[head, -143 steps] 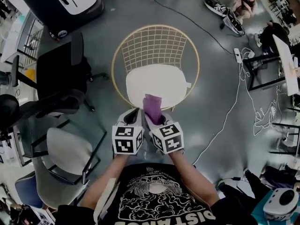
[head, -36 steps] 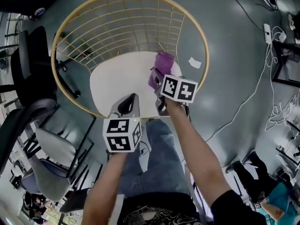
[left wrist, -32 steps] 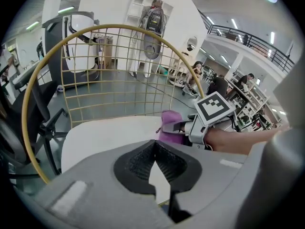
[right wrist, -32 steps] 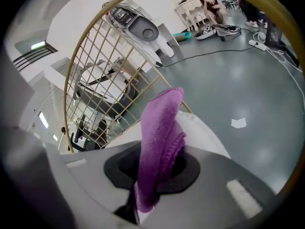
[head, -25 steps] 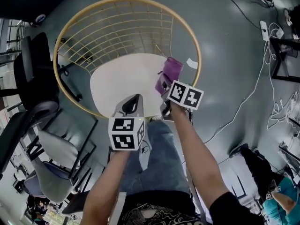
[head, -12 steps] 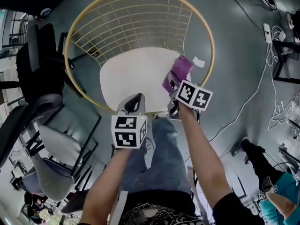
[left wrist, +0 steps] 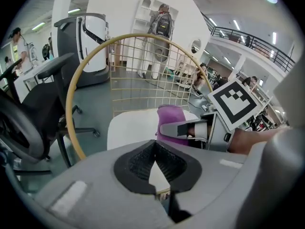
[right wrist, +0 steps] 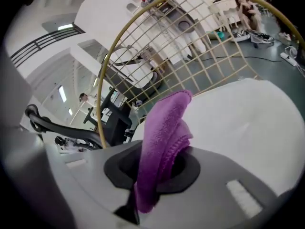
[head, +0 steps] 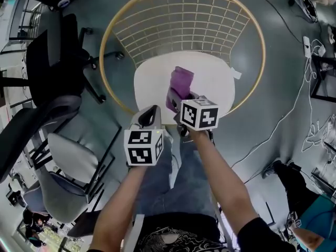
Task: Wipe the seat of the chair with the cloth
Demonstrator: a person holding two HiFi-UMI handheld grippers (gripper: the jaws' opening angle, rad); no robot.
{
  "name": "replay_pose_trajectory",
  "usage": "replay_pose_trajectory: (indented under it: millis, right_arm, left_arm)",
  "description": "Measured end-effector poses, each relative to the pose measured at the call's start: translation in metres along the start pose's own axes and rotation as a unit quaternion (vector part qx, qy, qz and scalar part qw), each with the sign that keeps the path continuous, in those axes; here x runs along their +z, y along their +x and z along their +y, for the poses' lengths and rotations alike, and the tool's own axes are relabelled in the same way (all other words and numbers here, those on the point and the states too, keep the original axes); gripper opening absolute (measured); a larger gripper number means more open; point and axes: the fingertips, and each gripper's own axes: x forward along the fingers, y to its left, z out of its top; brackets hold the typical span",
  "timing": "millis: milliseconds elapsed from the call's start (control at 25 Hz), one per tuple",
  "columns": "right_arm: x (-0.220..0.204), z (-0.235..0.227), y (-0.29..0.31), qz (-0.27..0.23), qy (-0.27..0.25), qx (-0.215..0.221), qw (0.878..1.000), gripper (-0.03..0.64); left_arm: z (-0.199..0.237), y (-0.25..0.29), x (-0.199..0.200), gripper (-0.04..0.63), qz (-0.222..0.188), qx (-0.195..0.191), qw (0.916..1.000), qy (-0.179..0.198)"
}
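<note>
You seem mid-wipe: your right tool [head: 177,98] clamps the purple cloth [head: 181,82] over the chair seat's [head: 149,85] middle, left tool [head: 150,112] closed empty, so press down and sweep edgeward.

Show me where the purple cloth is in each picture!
Head view: middle, the cloth over the white seat, just above the right gripper.
Left gripper view: middle, the cloth behind the right gripper's jaws.
Right gripper view: centre, the cloth pinched in that gripper's jaws.
Shared landmark: the gold wire chair back, behind the cloth in all three.
</note>
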Motion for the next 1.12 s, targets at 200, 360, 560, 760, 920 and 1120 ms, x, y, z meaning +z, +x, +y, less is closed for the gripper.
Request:
replay_pose_trajectory:
  millis: [200, 360, 560, 760, 920, 1120]
  right_arm:
    - [-0.028, 0.050, 0.036, 0.031, -0.035, 0.028, 0.999, 0.063]
    - [-0.048, 0.082, 0.059, 0.052, -0.051, 0.054, 0.996, 0.063]
    - [-0.066, 0.109, 0.081, 0.087, -0.084, 0.074, 0.990, 0.063]
    - [-0.069, 0.082, 0.072, 0.101, -0.107, 0.057, 0.987, 0.061]
    - [-0.072, 0.078, 0.074, 0.097, -0.090, 0.047, 0.990, 0.061]
    - [-0.069, 0.067, 0.068, 0.091, -0.080, 0.047, 0.992, 0.061]
  left_arm:
    - [0.039, -0.014, -0.011, 0.000, 0.001, 0.014, 0.9999, -0.009]
    - [0.063, -0.025, -0.020, 0.000, -0.003, 0.020, 0.9997, -0.013]
    - [0.085, -0.032, -0.023, 0.000, -0.002, 0.025, 0.9995, -0.019]
    - [0.062, -0.024, -0.023, 0.000, 0.003, 0.027, 0.9995, -0.018]
    - [0.065, -0.024, -0.030, 0.000, 0.003, 0.018, 0.9996, -0.023]
    - [0.052, -0.015, -0.033, 0.000, 0.004, 0.007, 0.9997, -0.023]
